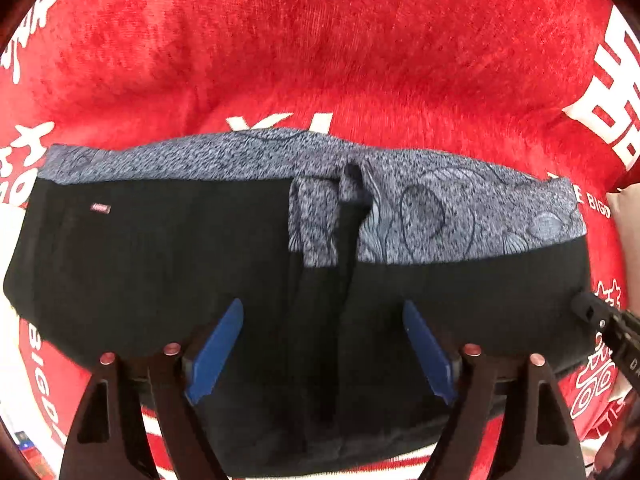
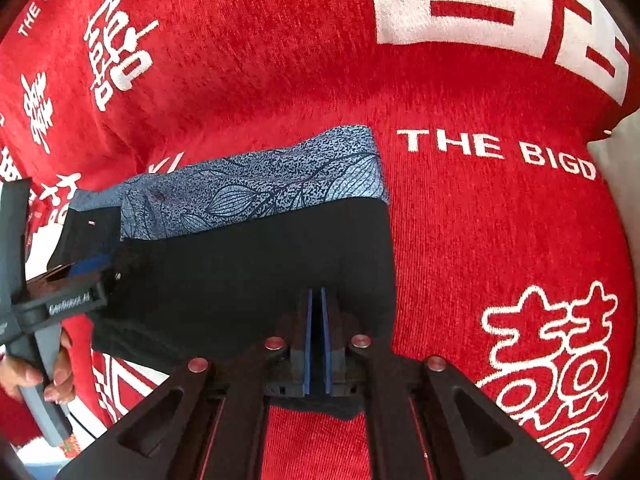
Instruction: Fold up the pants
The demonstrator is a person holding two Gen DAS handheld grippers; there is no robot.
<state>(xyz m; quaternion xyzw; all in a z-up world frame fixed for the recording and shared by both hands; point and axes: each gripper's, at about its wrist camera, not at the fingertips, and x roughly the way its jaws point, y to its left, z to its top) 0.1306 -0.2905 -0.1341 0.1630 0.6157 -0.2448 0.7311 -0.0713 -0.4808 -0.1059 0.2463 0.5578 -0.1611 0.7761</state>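
Left wrist view: the pants (image 1: 200, 264) are seen lying folded into a broad black band with a blue-grey patterned strip along the far edge, spread on a red cloth (image 1: 320, 60) printed with white characters. What lies under the cloth cannot be told. The left hand-held gripper (image 1: 320, 344) is held over the near middle of the pants with its blue pads spread wide and nothing pinched between them; black fabric only passes below. At the right edge of this view the tip of the other tool is seen at the pants' right end.

From the right wrist view, the right hand-held gripper (image 2: 319, 336) is shown with its blue pads drawn almost together at the near right edge of the pants (image 2: 248, 264). Whether a thin layer of fabric is caught between the pads cannot be told. The left hand (image 2: 36, 372) is seen at the far left of that view, holding its tool's grey handle.

The step in hand is judged to be a fresh pickup of the near edge for another fold. It would be done well if all stacked layers were taken together at both ends, the edge lifted evenly, and the fold laid square to the patterned strip so that no crease is dragged across the soft cloth.
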